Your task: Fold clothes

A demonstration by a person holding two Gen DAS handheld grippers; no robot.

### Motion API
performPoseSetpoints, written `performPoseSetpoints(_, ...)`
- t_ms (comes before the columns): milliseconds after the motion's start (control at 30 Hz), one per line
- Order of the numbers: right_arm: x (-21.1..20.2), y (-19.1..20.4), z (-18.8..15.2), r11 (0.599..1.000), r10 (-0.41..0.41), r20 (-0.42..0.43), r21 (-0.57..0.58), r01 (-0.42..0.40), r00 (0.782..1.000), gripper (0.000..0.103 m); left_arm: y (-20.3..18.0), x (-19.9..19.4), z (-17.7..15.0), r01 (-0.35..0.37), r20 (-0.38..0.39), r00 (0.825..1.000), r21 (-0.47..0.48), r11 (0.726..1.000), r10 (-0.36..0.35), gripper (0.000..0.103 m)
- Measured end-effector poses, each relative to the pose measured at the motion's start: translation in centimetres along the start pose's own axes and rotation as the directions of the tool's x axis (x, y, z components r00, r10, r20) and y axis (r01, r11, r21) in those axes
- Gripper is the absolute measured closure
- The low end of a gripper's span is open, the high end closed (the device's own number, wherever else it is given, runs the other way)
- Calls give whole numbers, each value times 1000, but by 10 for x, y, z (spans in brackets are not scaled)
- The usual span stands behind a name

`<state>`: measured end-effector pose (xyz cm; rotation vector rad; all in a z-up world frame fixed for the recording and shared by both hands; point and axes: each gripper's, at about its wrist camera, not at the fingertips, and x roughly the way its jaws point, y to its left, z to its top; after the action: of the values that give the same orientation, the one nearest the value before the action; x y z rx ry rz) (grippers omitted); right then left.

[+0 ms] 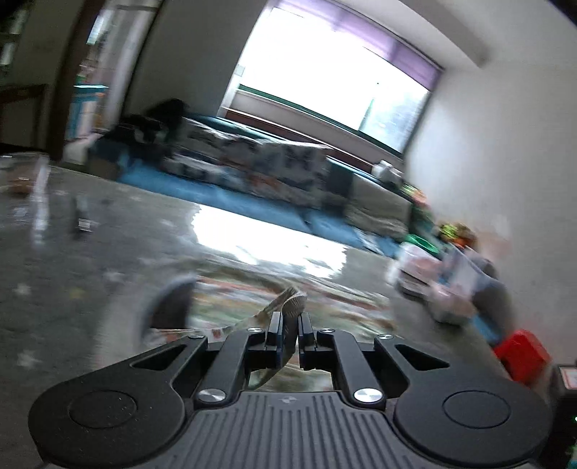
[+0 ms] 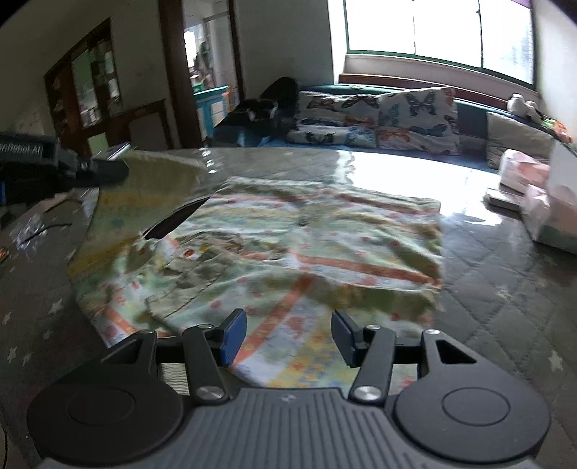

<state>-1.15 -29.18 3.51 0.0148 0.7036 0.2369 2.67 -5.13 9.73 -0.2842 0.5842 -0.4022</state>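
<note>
A lived-in room of a home, likely a living room. A wide window [image 2: 436, 32] with a purple blind [image 1: 389, 47] lights a long low bench seat [image 2: 360, 90] below it, piled with butterfly-print cushions [image 2: 418, 119]. A dark wooden doorway [image 2: 180, 72] opens onto another room, beside a glass-fronted wooden cabinet [image 2: 86, 83]. In front stands a table under a quilted star-patterned cover [image 2: 505, 288].

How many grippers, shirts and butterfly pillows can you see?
Grippers: 2, left gripper shut on the shirt's edge, right gripper open
Shirts: 1, shirt
Butterfly pillows: 2, one pillow upright, another pillow beside it
Total: 5
</note>
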Motion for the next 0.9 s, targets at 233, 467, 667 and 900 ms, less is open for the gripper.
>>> performPoseSetpoints(233,-18,-33,-3,994,-80,34,82,77,996,50,-43,33,-22,91,-67,994,49,995,-87,94)
performPoseSetpoints(467,-27,-53,-1,983,-124,54,145,115,991,51,-69,60,-54,145,-189,975,125,981,-120,90)
performPoseSetpoints(667,-18,-45,0,988,-79,37,135,74,996,52,-62,45,-64,159,-200,972,195,968,-120,58)
performPoseSetpoints(900,4,-26,-1,993,-37,-10,108,38,999,63,-10,20,-51,7,-132,991,173,985,16,54)
